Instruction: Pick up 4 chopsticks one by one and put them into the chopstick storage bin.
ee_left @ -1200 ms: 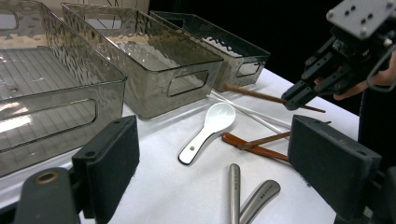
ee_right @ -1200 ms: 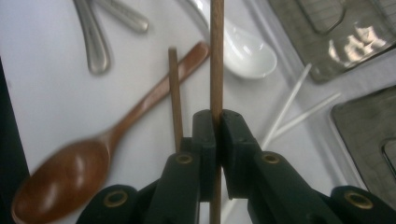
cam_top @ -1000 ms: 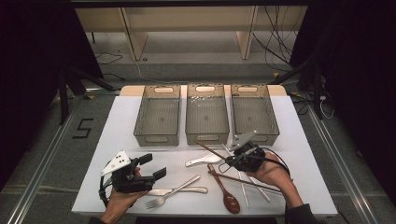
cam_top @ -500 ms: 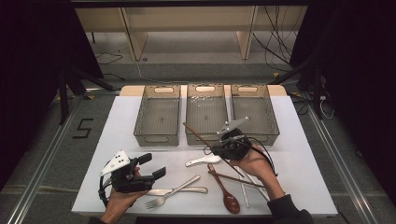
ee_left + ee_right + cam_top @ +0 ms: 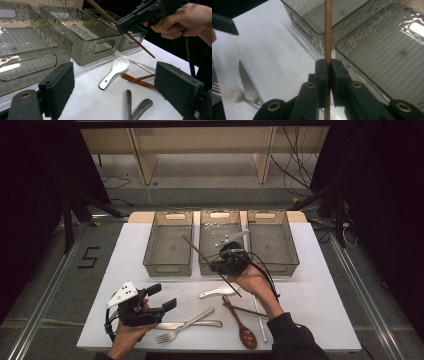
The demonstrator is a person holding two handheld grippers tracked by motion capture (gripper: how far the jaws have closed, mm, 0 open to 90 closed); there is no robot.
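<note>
Wooden chopstick [image 5: 327, 30] pinched in my right gripper [image 5: 227, 261] above middle bin's [image 5: 220, 220] near rim | left gripper [image 5: 159, 296] spread, empty, table's [image 5: 320, 285] near-left corner | floor marking "5" [image 5: 90, 257] readable

High view: fixed above the near edge of the table [image 5: 320, 285], looking forward and down from far off.
Left gripper view: low over the table, close, facing the three bins [image 5: 82, 32].
Right gripper view: very close, along its jaws toward the bins [image 5: 387, 50].
Shared: bins, fork [image 5: 175, 332], knife [image 5: 247, 80], white tabletop.
</note>
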